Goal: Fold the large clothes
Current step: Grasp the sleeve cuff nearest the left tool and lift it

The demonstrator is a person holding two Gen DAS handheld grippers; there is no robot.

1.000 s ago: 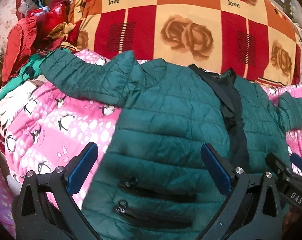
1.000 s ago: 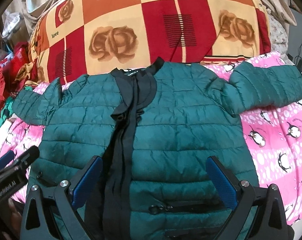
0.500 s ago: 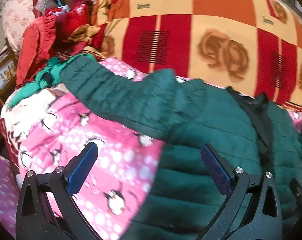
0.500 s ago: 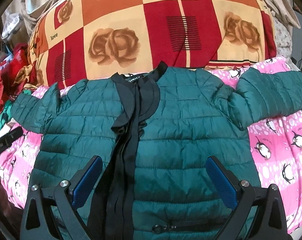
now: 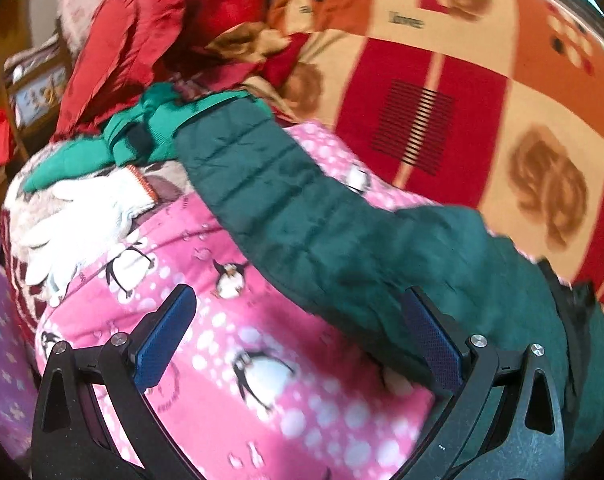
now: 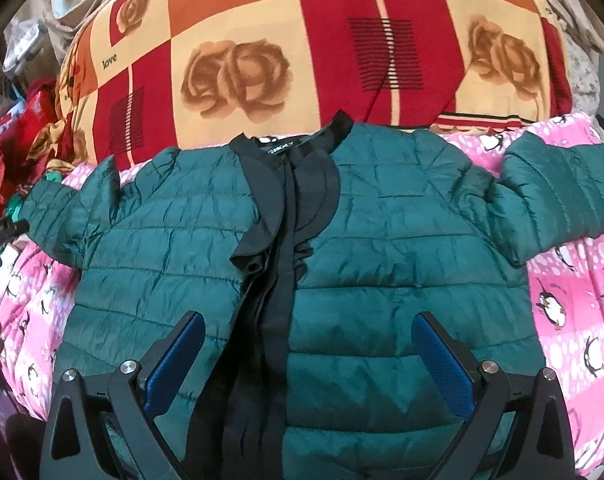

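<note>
Pink penguin-print bedding [image 5: 205, 320] covers the bed, with a heap of red and green clothes [image 5: 149, 80] at its far left and a red-and-orange rose blanket [image 6: 302, 52], printed "love", piled behind. Left tool [image 5: 297, 344], fingers spread and holding nothing, hangs over bare bedding; the jacket's sleeve [image 5: 261, 184] runs away from it up and to the left, cuff at the clothes heap — this tool looks the nearer one to that sleeve. Green quilted jacket [image 6: 382, 280] lies front-up on the bed, collar away, arms flung out sideways. Its neck label is too small to read. Right tool [image 6: 308, 360], also agape and empty, hovers over the jacket's lower front.
</note>
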